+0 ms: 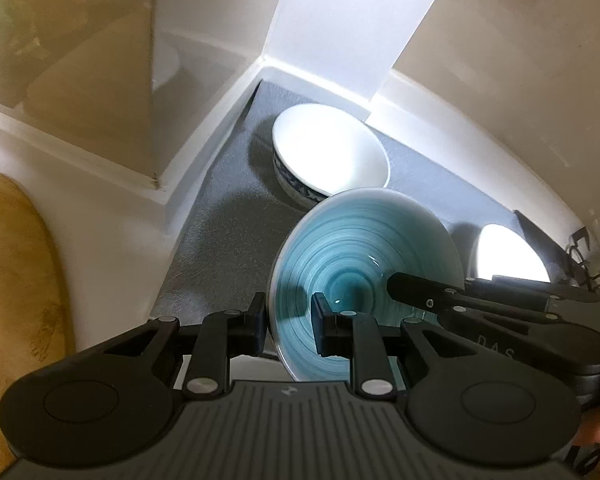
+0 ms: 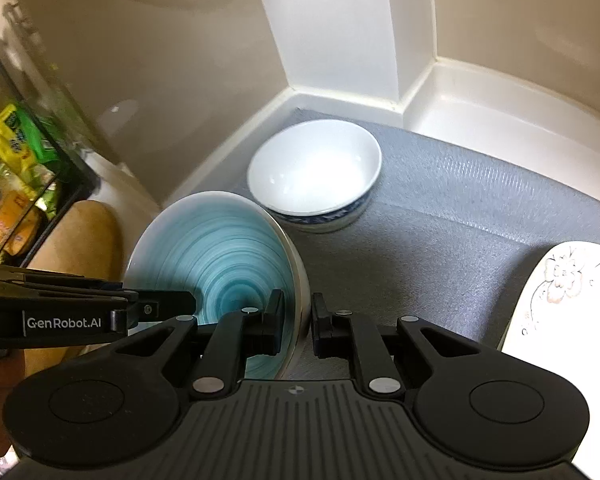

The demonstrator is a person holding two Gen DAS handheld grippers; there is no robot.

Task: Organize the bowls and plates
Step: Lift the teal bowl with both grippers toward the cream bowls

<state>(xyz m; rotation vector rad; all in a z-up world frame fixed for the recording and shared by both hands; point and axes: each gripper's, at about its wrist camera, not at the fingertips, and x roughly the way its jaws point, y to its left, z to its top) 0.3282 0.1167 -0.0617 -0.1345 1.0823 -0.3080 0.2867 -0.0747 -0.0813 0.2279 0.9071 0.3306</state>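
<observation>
two grippers clamp one teal-glazed ceramic bowl (image 1: 364, 264): left gripper (image 1: 288, 320) and right gripper (image 2: 296, 320) each pinch its rim, bowl tilted above grey mat (image 2: 440, 216). white blue-banded bowl (image 2: 314, 172) just beyond; corner walls close.

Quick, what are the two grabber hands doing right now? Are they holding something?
Left gripper: shut on the teal bowl, fingers pinching its rim.
Right gripper: shut on the same teal bowl, fingers pinching the opposite rim.
</observation>
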